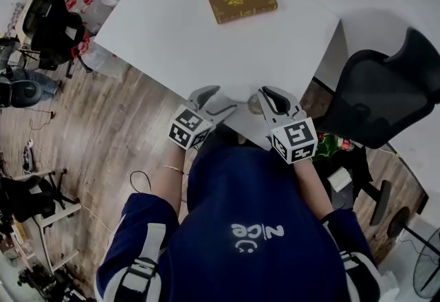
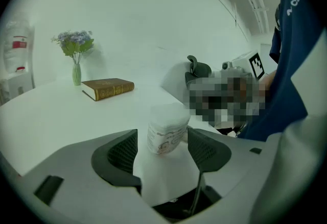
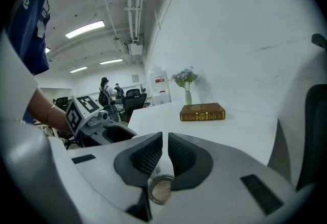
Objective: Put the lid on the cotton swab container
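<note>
I'm pinching the round clear lid (image 3: 160, 190) in right tongs (image 3: 165, 140); left tongs (image 2: 162, 135), apart, are straddling the white labelled container (image 2: 167, 125) to steady it.

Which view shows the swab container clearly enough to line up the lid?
Left gripper view: cotton swab container soft, pale against the white table, fisheye-bent edges. Right gripper view: lid close, blurred. Head view: bright table washes it out.
</note>
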Demonstrator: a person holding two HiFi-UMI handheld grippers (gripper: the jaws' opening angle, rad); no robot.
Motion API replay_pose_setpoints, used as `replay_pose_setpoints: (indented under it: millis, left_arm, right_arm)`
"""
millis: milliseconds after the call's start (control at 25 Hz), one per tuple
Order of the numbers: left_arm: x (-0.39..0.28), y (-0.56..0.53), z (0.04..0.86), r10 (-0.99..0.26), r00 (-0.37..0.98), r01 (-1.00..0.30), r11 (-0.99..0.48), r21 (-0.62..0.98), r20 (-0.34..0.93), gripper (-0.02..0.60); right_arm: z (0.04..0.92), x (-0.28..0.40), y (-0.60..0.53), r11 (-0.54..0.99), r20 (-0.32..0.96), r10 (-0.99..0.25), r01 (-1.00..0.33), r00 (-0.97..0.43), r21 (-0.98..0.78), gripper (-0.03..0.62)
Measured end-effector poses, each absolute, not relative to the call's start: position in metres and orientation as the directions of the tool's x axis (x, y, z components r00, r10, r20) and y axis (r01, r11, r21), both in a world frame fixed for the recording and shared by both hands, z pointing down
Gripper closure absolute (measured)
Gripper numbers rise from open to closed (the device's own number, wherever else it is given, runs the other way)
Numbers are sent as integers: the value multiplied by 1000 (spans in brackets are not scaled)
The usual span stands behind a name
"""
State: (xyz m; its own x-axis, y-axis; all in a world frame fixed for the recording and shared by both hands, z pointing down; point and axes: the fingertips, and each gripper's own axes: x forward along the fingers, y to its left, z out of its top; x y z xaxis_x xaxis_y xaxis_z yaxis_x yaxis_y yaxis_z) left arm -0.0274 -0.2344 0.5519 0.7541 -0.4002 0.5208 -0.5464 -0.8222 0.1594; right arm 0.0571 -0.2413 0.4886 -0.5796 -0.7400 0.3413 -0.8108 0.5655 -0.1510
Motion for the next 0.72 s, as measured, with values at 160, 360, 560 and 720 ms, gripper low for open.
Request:
replay_pose_setpoints:
  millis: [160,360,560,720]
  left_arm:
    - [-37,-226,531,-480,752,-615,-758,219,452,270]
    - [-47,-219,507,-578,738,-670,-690,274,348,270]
    - [-45,-217,499,-590,738,-671,-692,267,326,270]
    - [-42,-218,490,-602,744,-668,-689,282,289,273]
  right_arm:
    - [491,86,-237,470,317,-810,-869,-494,-153,536]
    - [499,105,-225,410,326,-840,-901,-434,-142,536]
    - [504,113,-218,387,333,-851,-913,-407,-127,536]
    - [503,117,-217,377,329,-857,-918,-395,-121,536]
